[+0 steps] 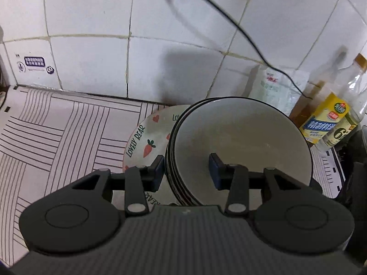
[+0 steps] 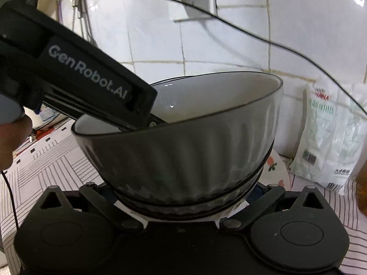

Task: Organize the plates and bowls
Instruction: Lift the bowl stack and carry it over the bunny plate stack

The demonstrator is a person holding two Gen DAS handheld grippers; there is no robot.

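A stack of grey ribbed bowls [image 1: 240, 137] with dark rims and pale insides fills the middle of both views. My left gripper [image 1: 186, 169] is shut on the stack's near rim, one blue pad outside and one inside the top bowl. In the right wrist view the same stack [image 2: 183, 151] sits between the fingers of my right gripper [image 2: 183, 192], which clasps its lower part; the pads are mostly hidden. The left gripper's body [image 2: 91, 75] reaches into the top bowl from the left. A "LOVELY BEAR" plate [image 1: 146, 137] with carrots and hearts lies below the stack; I cannot tell whether they touch.
A striped mat [image 1: 57, 126] covers the counter up to the white tiled wall. At the right stand a white bag [image 2: 325, 137] and bottles [image 1: 328, 123]. A black cable [image 1: 229, 18] hangs across the wall. A person's hand [image 2: 11, 137] shows at the left edge.
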